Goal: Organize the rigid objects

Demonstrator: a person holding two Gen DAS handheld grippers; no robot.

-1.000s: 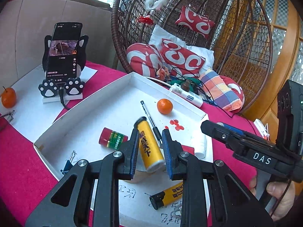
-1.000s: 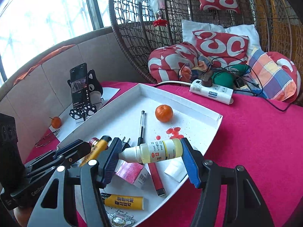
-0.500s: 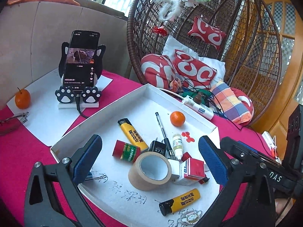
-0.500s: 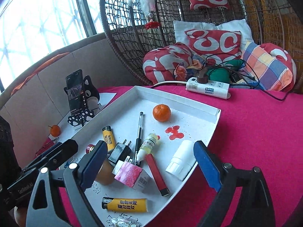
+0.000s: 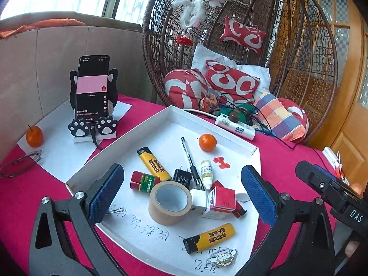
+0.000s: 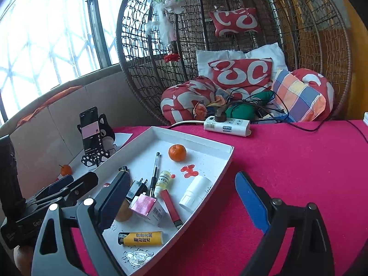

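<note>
A white tray (image 5: 147,127) on the red cloth holds small items: two yellow lighters (image 5: 153,163) (image 5: 209,238), a red tube (image 5: 143,181), a tape roll (image 5: 169,201), a black plug (image 5: 182,177), a pen (image 5: 189,158), a dropper bottle (image 5: 206,170), a red-white box (image 5: 219,200) and an orange (image 5: 207,142). My left gripper (image 5: 181,193) hangs open above the tray's near end, nothing between its fingers. My right gripper (image 6: 184,197) is open over the tray's (image 6: 207,141) right edge. Inside lie the dropper bottle (image 6: 163,180), a white cylinder (image 6: 195,193) and a lighter (image 6: 140,238).
A phone on a cat-paw stand (image 5: 93,96) and a second orange (image 5: 34,136) sit on white paper at the left, with glasses (image 5: 20,162) nearby. A power strip (image 6: 226,125) with cables lies behind the tray. A wicker hanging chair (image 6: 241,46) with cushions fills the back.
Both grippers opened: the left let go of a yellow lighter, the right let go of the dropper bottle, and both items now lie in the tray. Both grippers have pulled back and up.
</note>
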